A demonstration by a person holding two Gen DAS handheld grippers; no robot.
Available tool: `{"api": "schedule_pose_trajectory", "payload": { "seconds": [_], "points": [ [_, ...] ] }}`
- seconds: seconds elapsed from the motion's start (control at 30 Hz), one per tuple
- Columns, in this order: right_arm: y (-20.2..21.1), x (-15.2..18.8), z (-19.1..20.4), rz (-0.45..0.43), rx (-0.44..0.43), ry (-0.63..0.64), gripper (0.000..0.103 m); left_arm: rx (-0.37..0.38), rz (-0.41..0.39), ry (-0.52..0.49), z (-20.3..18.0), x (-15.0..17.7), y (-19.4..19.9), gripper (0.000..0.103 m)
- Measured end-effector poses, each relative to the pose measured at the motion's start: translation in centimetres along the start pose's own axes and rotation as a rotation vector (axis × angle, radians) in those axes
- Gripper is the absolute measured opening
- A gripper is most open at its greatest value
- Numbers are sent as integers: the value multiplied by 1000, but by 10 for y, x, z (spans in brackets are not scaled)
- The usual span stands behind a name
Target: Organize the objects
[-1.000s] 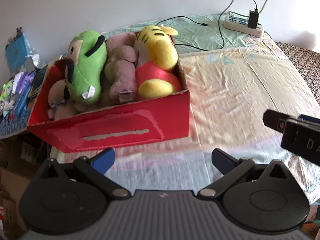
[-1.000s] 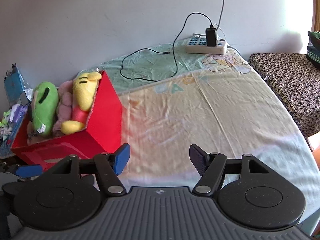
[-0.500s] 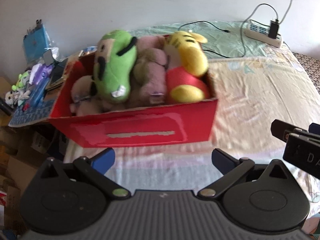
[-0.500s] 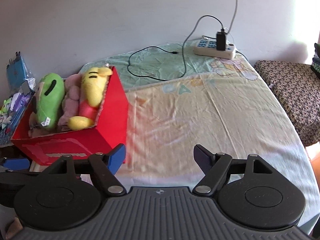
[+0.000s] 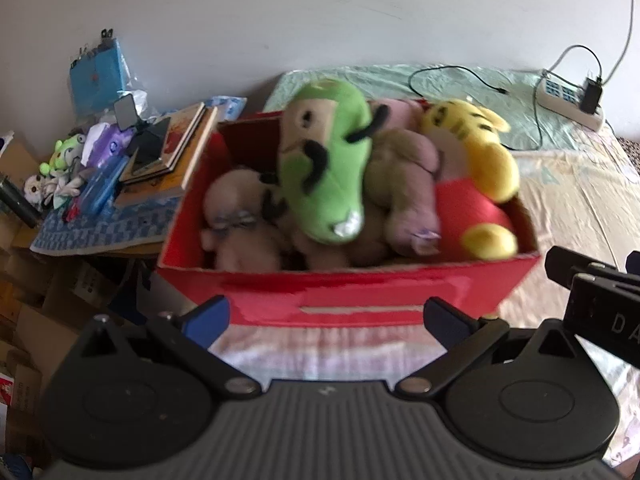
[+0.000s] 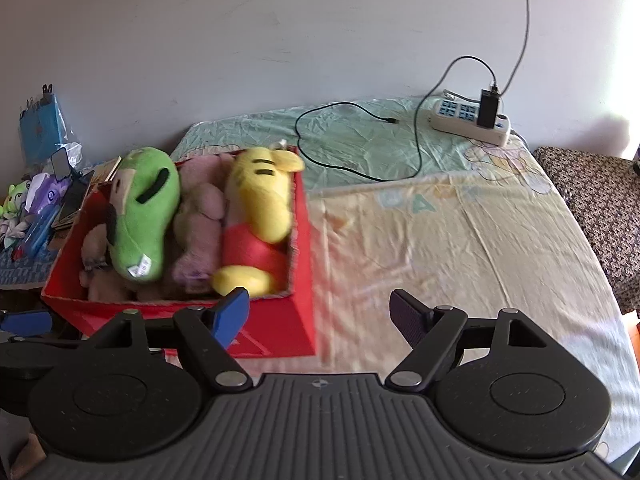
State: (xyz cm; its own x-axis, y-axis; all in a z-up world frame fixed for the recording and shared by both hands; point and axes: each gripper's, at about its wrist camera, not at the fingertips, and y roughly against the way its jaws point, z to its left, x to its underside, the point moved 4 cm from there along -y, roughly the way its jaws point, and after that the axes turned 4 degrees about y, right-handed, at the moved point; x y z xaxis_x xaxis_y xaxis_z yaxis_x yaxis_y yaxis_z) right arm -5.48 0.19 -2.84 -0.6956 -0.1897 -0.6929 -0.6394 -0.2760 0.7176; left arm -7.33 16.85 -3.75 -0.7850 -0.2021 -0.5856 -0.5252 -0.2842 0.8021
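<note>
A red box (image 5: 360, 296) (image 6: 302, 248) sits on the bed's left edge, packed with soft toys: a green plush (image 5: 328, 168) (image 6: 144, 216), a pinkish-brown plush (image 5: 404, 176) (image 6: 200, 224), a yellow tiger in a red shirt (image 5: 476, 168) (image 6: 260, 208) and a beige plush (image 5: 236, 216). My left gripper (image 5: 326, 320) stands open just in front of the box's near wall, empty. My right gripper (image 6: 320, 314) is open and empty at the box's right front corner. The right gripper's body (image 5: 596, 304) shows at the edge of the left wrist view.
A low side table (image 5: 100, 232) left of the box holds books (image 5: 168, 152), a blue packet (image 5: 98, 72) and small toys. A power strip (image 6: 472, 120) with a plugged charger and a black cable (image 6: 360, 144) lies at the bed's head. A patterned seat (image 6: 600, 208) stands to the right.
Both grippers moved toward the box and to the left; the box now fills the left wrist view and sits closer in the right one. Both stay open and empty.
</note>
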Motion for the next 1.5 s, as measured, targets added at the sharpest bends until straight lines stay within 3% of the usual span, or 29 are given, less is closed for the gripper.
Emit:
{"api": "schedule_pose_trajectory", "payload": {
  "seconds": [0.57,1.5],
  "points": [
    [-28,-22,64,17,39,21,80,-29,-16,18,66,-28,-27,103],
    [-49,-38,88,13,57,-5,80,-17,-34,10,88,-52,-45,103]
  ]
}}
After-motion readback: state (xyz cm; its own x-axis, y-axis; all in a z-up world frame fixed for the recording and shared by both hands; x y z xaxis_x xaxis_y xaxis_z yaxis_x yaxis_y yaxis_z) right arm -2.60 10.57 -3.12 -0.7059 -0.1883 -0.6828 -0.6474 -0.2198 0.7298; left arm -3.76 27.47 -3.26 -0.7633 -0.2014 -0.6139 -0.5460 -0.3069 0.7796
